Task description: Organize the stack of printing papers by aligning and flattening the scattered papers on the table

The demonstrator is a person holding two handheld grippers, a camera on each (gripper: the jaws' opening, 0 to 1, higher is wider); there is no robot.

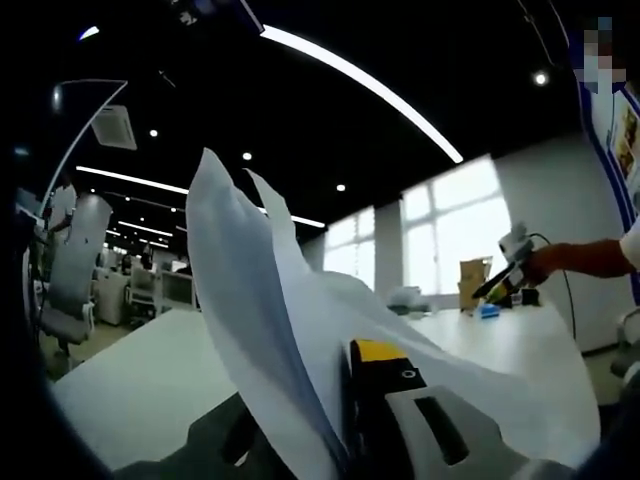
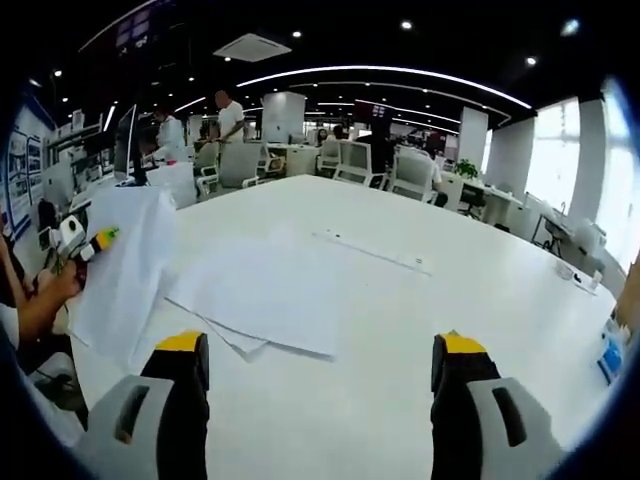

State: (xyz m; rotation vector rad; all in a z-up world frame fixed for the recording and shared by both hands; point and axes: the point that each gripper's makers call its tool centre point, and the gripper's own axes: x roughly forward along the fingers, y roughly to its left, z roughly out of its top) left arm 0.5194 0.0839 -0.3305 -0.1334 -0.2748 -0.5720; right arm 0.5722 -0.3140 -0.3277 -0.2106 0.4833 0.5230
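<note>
- The white table [image 2: 420, 330] takes up most of the right gripper view, a long bare top in an open office, with desks, chairs and people standing well behind it.
- A loose spread of printing papers [image 2: 265, 290] lies flat on the table ahead of the right gripper. Its edges are fanned out and corners poke from underneath, so it is not yet squared into one stack.
- A second bunch, the lifted sheets [image 1: 270, 320], stands up off the table in the left gripper view, curling and splayed at the top. In the right gripper view the same bunch hangs at the table's left edge.
- The left gripper [image 1: 345, 420] is closed on those lifted sheets, with paper running between its yellow-tipped jaws.
- The right gripper [image 2: 320, 375] hovers above the table with its jaws wide apart and nothing between them.
- My judgement: the task is at an early-to-middle stage. One part is gathered; merging it with the flat spread, aligning the edges and pressing all flat remain.
</note>
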